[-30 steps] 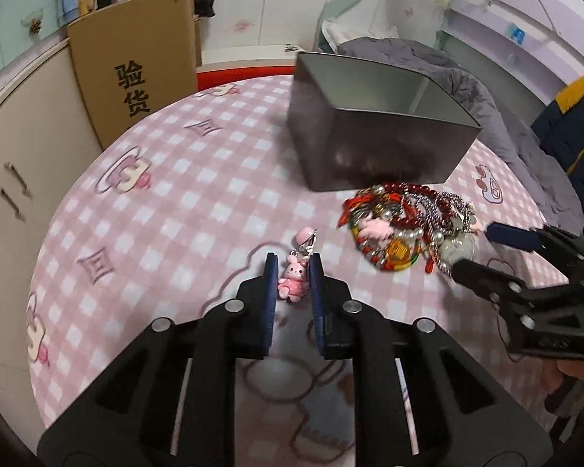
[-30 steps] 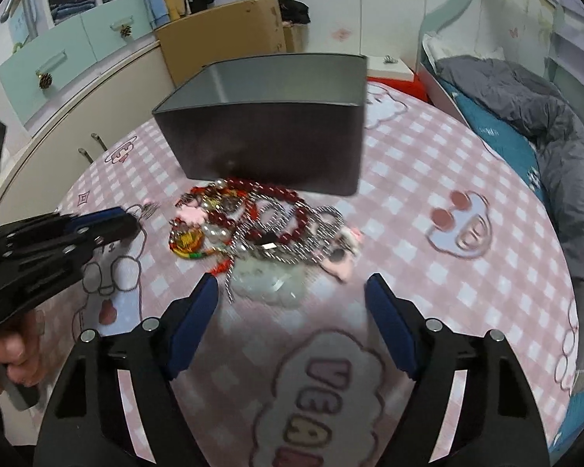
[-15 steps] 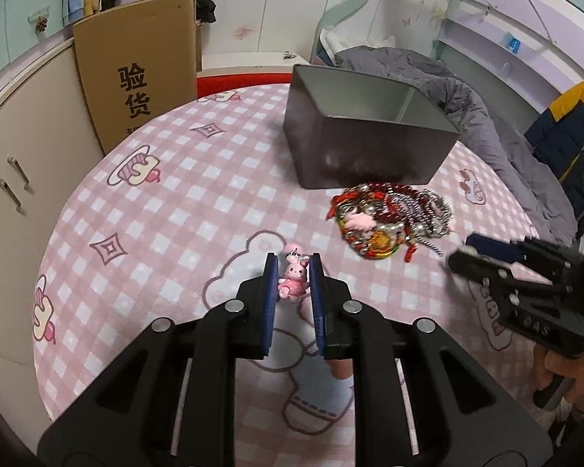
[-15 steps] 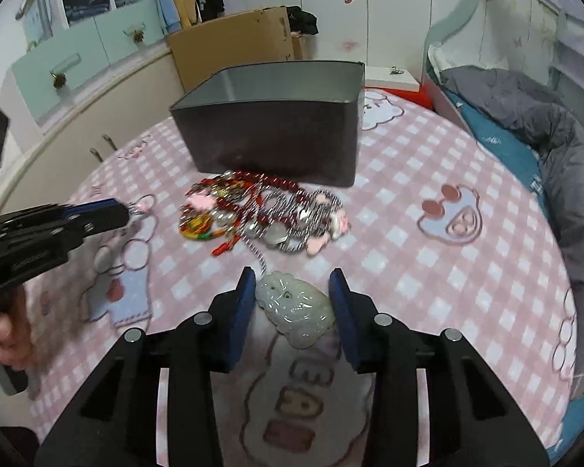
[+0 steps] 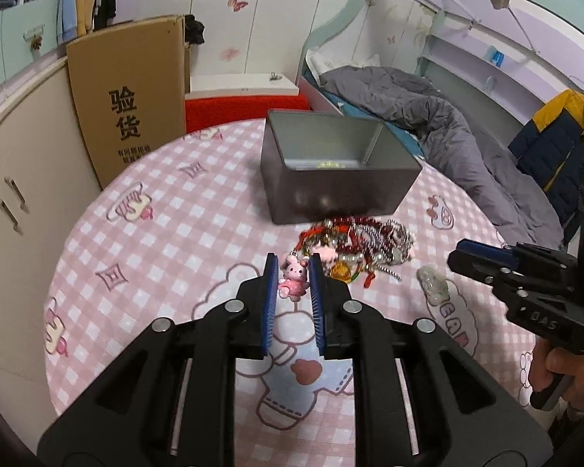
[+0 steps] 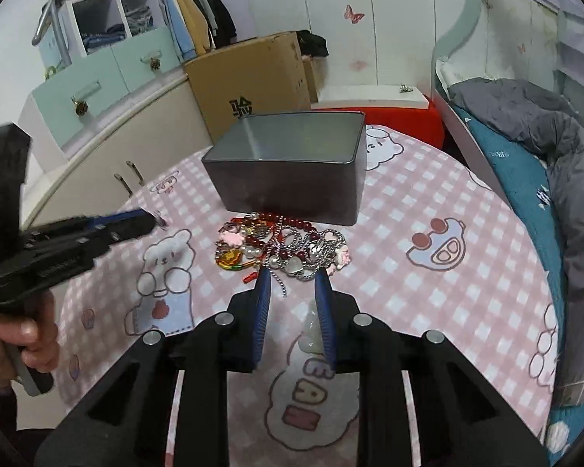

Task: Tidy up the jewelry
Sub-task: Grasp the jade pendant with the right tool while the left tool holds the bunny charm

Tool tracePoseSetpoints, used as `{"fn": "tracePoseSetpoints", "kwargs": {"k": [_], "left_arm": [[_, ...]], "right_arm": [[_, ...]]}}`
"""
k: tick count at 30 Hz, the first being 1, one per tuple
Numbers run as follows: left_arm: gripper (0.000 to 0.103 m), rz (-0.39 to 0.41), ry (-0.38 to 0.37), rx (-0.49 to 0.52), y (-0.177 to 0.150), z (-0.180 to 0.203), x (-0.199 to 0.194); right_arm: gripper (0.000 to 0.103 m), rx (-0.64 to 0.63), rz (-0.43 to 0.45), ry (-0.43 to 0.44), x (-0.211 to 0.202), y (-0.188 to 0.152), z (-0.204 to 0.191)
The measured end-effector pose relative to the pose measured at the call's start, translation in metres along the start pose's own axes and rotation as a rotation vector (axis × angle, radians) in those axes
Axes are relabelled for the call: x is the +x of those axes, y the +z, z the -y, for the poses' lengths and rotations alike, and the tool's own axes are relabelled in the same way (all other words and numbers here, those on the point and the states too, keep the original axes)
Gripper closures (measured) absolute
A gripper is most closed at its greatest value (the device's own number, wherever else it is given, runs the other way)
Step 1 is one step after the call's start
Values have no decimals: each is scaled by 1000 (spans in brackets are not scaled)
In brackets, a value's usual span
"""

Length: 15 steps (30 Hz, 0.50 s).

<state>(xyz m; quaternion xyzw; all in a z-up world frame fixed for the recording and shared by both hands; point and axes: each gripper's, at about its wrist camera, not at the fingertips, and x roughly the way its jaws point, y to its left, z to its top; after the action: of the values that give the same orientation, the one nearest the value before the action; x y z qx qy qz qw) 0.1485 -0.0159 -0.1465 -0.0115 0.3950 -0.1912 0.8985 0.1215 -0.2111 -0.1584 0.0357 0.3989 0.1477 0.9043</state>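
Note:
My left gripper (image 5: 294, 268) is shut on a pink bunny charm (image 5: 294, 281) and holds it above the pink checked tablecloth (image 5: 167, 233). A heap of jewelry (image 5: 358, 251) lies in front of the open grey tin box (image 5: 331, 167). A pale green jade pendant (image 5: 432, 285) lies on the cloth below my right gripper (image 6: 292, 282). In the right wrist view the pendant (image 6: 311, 329) shows between and below the narrowed jaws, seemingly not gripped. The heap (image 6: 280, 247) and box (image 6: 292, 167) lie ahead. My left gripper (image 6: 148, 220) shows at left.
A cardboard box (image 5: 128, 97) leans at the table's far left edge. A red and white stand (image 5: 241, 101) is behind the table. A bed with a grey duvet (image 5: 447, 136) runs along the right. Cabinets (image 6: 109, 62) stand at left.
Both grippers have risen and pulled back from the table. The left still holds the bunny charm. The jade pendant, between the right jaws half a second ago, now lies on the cloth.

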Motion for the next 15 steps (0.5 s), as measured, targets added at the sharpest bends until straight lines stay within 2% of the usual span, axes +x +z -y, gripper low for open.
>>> {"fn": "tracePoseSetpoints", "kwargs": {"k": [2, 4, 5, 8, 11, 14, 15], "left_arm": [[87, 6, 4, 2, 1, 1, -2], [87, 4, 7, 2, 1, 0, -2], [87, 0, 5, 0, -1, 0, -1], [87, -13, 4, 1, -5, 1, 1], [87, -25, -5, 1, -9, 3, 5], [87, -27, -12, 1, -8, 6, 5], [87, -25, -14, 3, -8, 6, 4]], "right_arm": [[78, 23, -31, -10, 6, -1, 4], [44, 32, -58, -22, 9, -10, 7], [41, 31, -62, -23, 10, -14, 8], [41, 4, -99, -18, 15, -28, 4], [44, -25, -94, -66, 26, -33, 1], [61, -116, -77, -135, 35, -32, -6], [76, -136, -81, -148, 35, -31, -8]]}}
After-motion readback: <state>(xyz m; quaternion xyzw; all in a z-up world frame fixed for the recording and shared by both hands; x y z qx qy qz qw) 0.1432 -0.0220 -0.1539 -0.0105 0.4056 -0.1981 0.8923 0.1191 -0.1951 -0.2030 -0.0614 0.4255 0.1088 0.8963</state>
